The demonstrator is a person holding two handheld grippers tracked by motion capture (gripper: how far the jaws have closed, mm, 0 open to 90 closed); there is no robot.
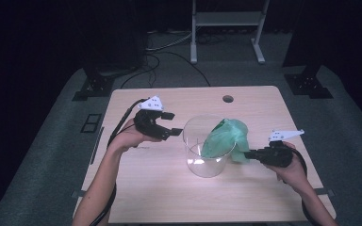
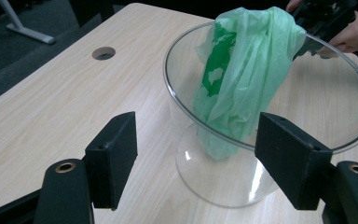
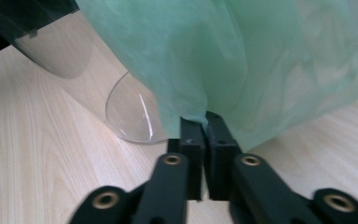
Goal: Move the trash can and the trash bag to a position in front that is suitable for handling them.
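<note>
On the pale wooden surface (image 1: 160, 188) stands a clear round glass bowl (image 1: 207, 162). The right gripper (image 1: 250, 154), fingers clamped on the thin green plastic bag (image 1: 224, 136) draped over the bowl's rim, should pull gently; the left gripper (image 1: 172, 125), fingers apart beside the bowl, should steady it.

We look down from above near table (image 1: 160, 197) edge, facing forward, whole top in frame. Left gripper view: we sit close, facing glass container (image 2: 270, 140) from its left. Right gripper view: nearer yet, against green plastic bag (image 3: 242, 60). All three share container and bag.
</note>
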